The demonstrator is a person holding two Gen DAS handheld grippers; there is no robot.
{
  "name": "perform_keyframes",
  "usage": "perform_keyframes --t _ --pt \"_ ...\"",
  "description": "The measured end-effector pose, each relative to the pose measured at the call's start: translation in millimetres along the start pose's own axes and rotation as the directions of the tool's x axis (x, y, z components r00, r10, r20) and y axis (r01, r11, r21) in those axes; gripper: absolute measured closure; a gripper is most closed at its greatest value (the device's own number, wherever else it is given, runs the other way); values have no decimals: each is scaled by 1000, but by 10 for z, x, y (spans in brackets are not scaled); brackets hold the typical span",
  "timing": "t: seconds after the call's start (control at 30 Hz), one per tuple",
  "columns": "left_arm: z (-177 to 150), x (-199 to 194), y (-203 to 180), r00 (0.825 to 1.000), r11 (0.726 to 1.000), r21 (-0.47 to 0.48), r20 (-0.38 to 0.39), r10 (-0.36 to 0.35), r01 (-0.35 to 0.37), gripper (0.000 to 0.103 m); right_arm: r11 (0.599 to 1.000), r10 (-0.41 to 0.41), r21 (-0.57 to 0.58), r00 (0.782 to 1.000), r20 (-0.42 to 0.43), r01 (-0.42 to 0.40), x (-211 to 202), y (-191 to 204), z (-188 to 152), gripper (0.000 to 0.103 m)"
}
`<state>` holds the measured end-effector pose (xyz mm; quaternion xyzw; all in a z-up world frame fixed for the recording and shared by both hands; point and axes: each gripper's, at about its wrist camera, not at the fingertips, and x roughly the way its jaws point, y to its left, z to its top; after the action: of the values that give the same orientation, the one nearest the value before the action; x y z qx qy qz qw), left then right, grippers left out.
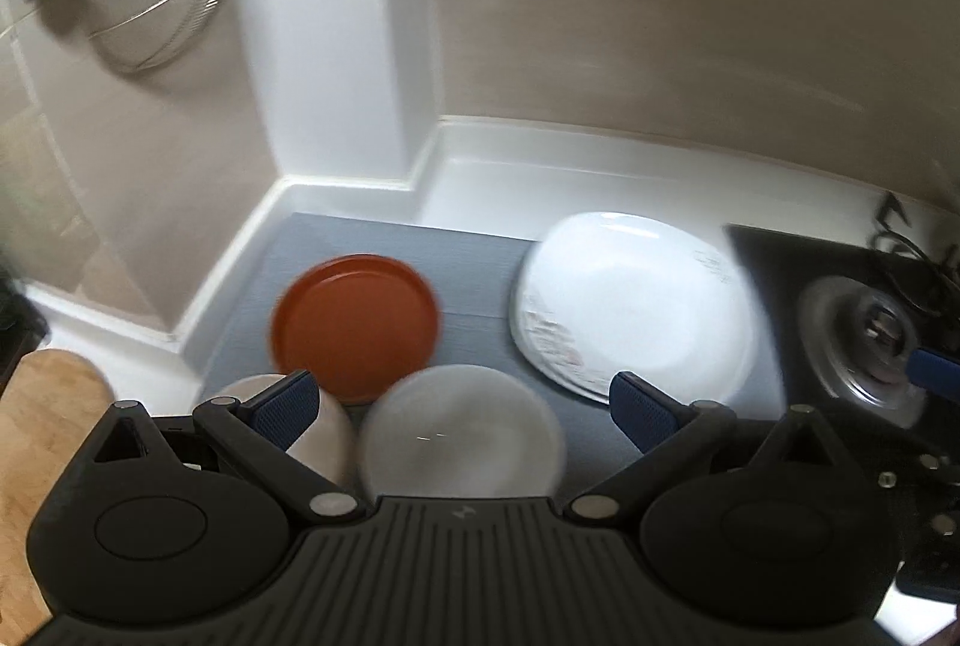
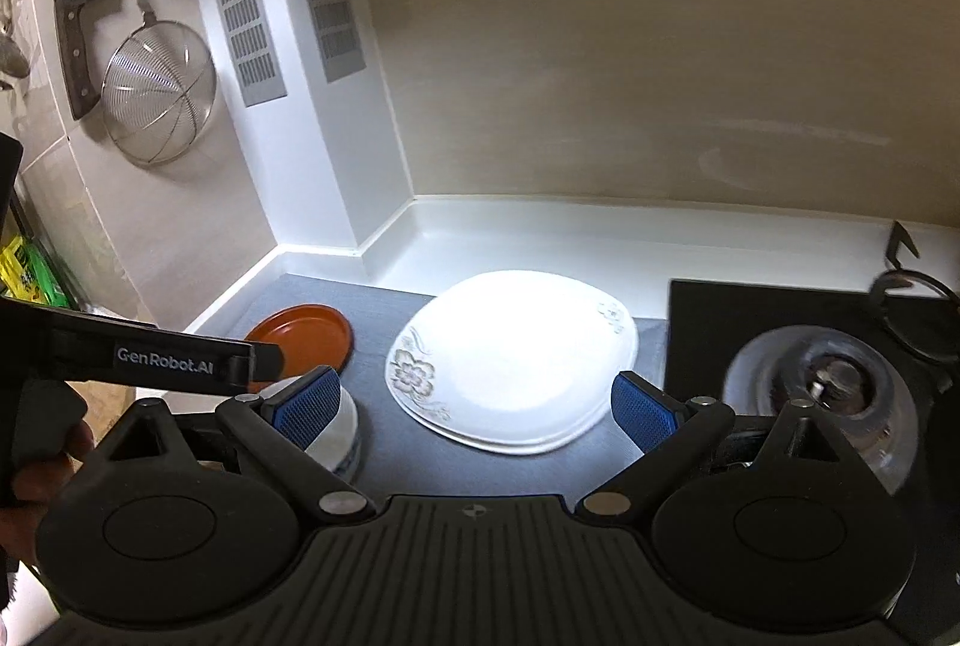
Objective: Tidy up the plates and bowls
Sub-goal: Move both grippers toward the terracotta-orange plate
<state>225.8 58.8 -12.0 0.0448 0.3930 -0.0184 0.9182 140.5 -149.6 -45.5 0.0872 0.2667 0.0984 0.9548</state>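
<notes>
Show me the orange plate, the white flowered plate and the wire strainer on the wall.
orange plate (image 1: 355, 325): left wrist view, centre of its face.
white flowered plate (image 2: 516, 358): right wrist view, middle of its bare face.
wire strainer (image 2: 159, 91): right wrist view, centre of the mesh.

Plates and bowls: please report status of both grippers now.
Left gripper open, empty, above pale bowl. Right gripper open, empty, facing white flowered plates. Orange plate on grey mat. Nothing blocking.

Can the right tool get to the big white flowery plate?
Probably yes. The right tool is open, and the white plate lies on the grey mat straight ahead between its fingers, with nothing in between.
</notes>
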Motion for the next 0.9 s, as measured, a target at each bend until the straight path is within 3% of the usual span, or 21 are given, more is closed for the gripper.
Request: perform_keyframes --t 0.53,0.9 --pt "308 486 1023 997 995 -74 -27 70 -71 0 997 48 -58 997 -56 -51 823 751 293 5" --pt "411 1180 1481 985 987 -125 -154 80 -100 0 991 35 -125 990 -138 -53 1721 1139 466 5"
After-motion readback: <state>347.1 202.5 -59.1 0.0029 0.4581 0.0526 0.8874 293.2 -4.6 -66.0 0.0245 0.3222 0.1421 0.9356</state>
